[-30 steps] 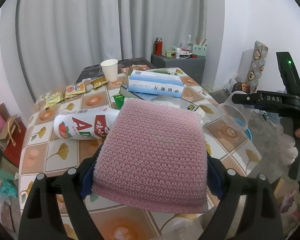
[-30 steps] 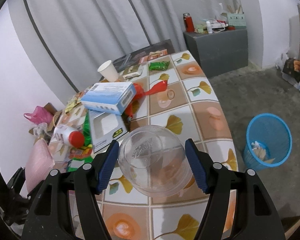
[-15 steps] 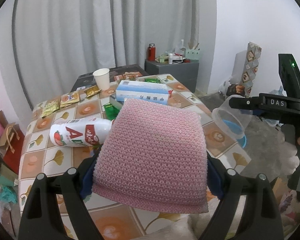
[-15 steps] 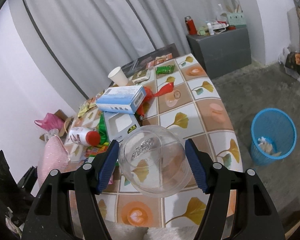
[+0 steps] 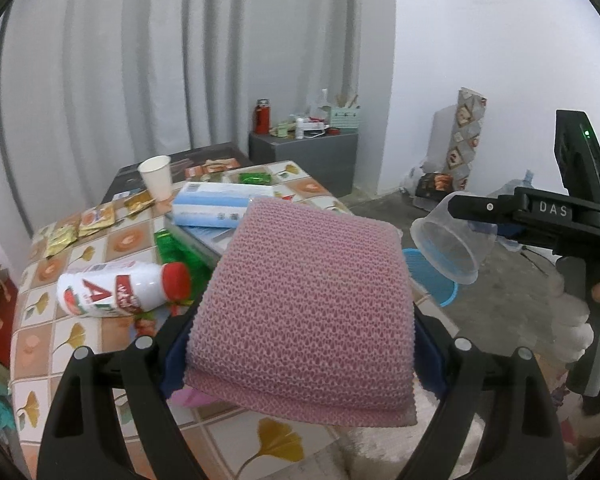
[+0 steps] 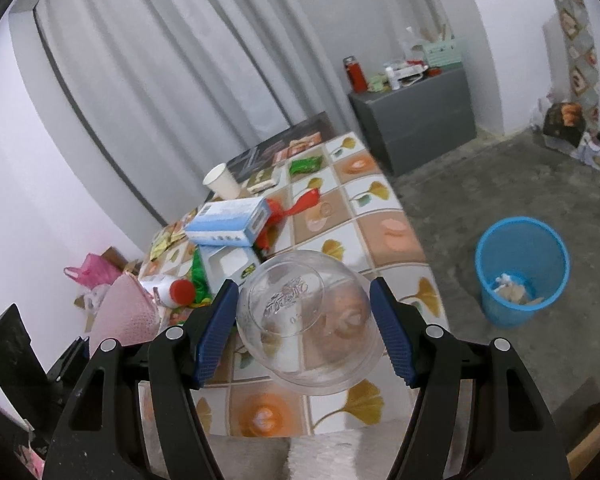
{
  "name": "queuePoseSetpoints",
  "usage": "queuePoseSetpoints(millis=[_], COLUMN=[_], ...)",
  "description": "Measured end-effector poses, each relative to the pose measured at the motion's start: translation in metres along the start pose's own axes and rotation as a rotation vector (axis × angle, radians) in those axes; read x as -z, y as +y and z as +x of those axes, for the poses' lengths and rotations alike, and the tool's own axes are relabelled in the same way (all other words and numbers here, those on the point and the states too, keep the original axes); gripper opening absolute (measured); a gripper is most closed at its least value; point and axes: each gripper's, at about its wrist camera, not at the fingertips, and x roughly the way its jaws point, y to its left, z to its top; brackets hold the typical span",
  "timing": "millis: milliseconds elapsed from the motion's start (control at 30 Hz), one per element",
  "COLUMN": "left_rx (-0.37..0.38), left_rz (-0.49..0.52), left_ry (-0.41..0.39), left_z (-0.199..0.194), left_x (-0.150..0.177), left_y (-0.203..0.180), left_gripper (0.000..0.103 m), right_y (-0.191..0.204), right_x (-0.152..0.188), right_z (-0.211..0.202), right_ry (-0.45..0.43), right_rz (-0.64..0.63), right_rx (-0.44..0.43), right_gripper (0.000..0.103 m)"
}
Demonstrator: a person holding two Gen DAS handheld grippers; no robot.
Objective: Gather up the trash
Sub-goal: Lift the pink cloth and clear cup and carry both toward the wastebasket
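Pink knitted mesh pad, soft and kind of honeycomb-textured, fills the middle of the left wrist view, pinched flat between the blue-padded fingers of the left claw, which is closed on its two side edges. It also peeks in at the lower left of the right wrist view, so it's held up off the worktop.

Right claw is clamped on a clear round plastic cup, thin and see-through, bottom facing the camera with some embossed writing I can't read. From the left wrist view that cup sits at the right of the frame, tipped on its side, and the black claw body behind it reads "DAS".

Below both is the worktop with a glossy tile-pattern cover, orange squares and yellow ginkgo leaves. Lying on it near the left of the frame: a white plastic bottle with a red cap, on its side, big red "A" on the label. Further back there's a light blue and white cardboard box with small print too tiny to read, a white paper cup standing upright, and some shiny gold snack packets.

Blue plastic mesh waste bin stands on the grey concrete floor at the right of the right wrist view, with a few scraps in it.
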Motion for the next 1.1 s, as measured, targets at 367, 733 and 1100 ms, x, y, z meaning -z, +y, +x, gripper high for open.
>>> queuePoseSetpoints(millis=[367,733,1100], left_rx=[0.075,0.118,0.163], left_rz=[0.056,0.114,0.16], left_ry=[0.016,0.031,0.052], left_z=[0.016,0.034,0.054], left_x=[-0.013,-0.028,-0.042], left_y=[-0.037,-0.078,-0.108], left_gripper=[0.086,0.086,0.086], right_y=[-0.033,-0.073,-0.105], right_x=[-0.001,-0.001,0.0], right_z=[-0.036,-0.059,-0.067], right_ry=[-0.097,-0.141,-0.16], right_rz=[0.071,0.147,0.217], right_rx=[0.051,0.074,0.099], right_gripper=[0.063,0.063,0.063])
